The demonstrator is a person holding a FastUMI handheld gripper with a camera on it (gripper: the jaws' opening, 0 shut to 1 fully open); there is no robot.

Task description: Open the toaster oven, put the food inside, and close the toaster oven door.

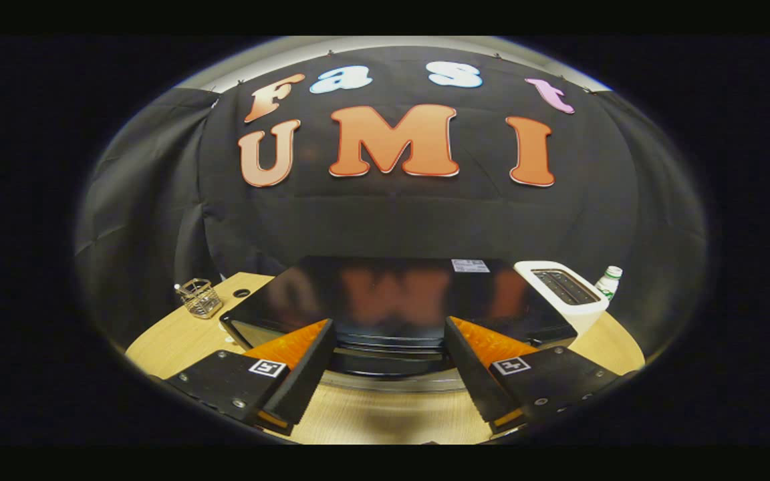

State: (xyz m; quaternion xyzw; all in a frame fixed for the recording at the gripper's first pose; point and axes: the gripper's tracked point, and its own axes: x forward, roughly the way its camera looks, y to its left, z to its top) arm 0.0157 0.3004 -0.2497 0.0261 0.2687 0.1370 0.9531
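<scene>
Tongs (388, 341) spread apart hover just above the closed black toaster oven (392, 294) on the counter (178, 341), poised to reach down for its door handle.

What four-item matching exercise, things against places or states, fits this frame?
Things:
1. toaster oven
2. white toaster
3. wire basket
4. gripper

Places or states:
A. on the table's far left corner
B. open, nothing between the jaws
C. just ahead of the jaws, glossy black top
D. right of the oven, beside a small bottle

Pairs: 1-C, 2-D, 3-A, 4-B
</scene>
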